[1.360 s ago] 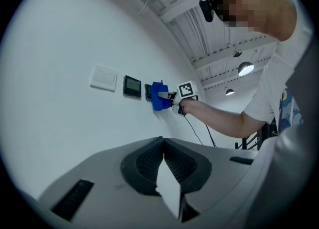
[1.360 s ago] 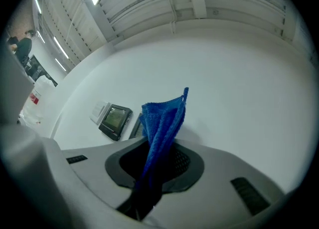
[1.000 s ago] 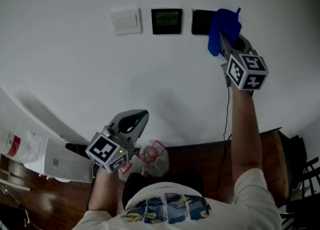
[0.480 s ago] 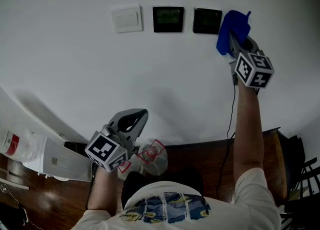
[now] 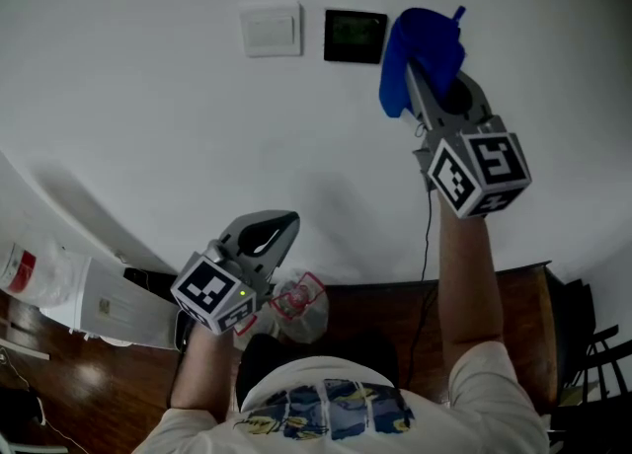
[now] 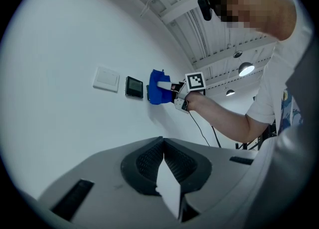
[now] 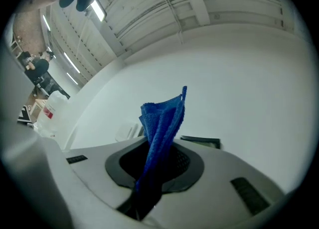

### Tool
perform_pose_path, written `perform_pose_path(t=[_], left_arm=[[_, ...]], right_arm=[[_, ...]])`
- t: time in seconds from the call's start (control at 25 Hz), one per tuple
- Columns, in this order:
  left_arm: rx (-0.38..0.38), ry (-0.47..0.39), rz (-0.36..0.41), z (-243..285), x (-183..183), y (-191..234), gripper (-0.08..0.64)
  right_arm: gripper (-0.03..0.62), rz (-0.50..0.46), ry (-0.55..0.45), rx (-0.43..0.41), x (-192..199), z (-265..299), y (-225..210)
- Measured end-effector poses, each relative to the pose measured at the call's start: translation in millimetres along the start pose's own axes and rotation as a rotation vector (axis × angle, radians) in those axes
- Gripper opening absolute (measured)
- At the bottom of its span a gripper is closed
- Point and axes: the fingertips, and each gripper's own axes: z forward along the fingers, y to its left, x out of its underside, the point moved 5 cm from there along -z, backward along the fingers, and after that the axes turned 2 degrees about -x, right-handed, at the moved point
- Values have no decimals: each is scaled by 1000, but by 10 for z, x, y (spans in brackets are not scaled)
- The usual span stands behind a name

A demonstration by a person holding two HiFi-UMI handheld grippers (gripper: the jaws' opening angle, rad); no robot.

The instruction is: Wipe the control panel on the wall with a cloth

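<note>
Right gripper: I hold it up at the wall, jaws clenched on a folded blue cloth. The cloth runs down between the jaws and stands out past their tips.
Blue cloth: bunched against the white wall, just right of the black control panel. In the head view its left edge meets the panel's right edge, while the panel's face stays uncovered.
White switch plate: just left of the black control panel, in the same row and apart from the cloth.
Left gripper: I hold it low, well apart from the panel. Its jaws are pressed together with nothing between them, and they point up towards the wall.
Right arm: stretched straight up from my shoulder to the gripper.
Black cable: hangs down the wall beside my right arm, towards the dark wooden surface below.
Plastic bag: crumpled, clear with red print, lying just beside my left gripper in the head view.
</note>
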Motion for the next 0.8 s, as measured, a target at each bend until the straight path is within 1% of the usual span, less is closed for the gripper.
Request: perform_pose_path(t=[0.2,0.32,0.52,0.8], left_arm=[[-20,0,-1,-54,-11,33,5],[-23,-1,0,-84,-17,24,6],[-29,11,5,-128,40,53,6],[-11,1,-5,-63,13,18,6]], right_arm=[[75,6,7,-90,65,558,439],[75,-5,38,-108,147,803,581],[75,-14,71,-76,280,881,506],[75,-7,85,10,314,586,71]])
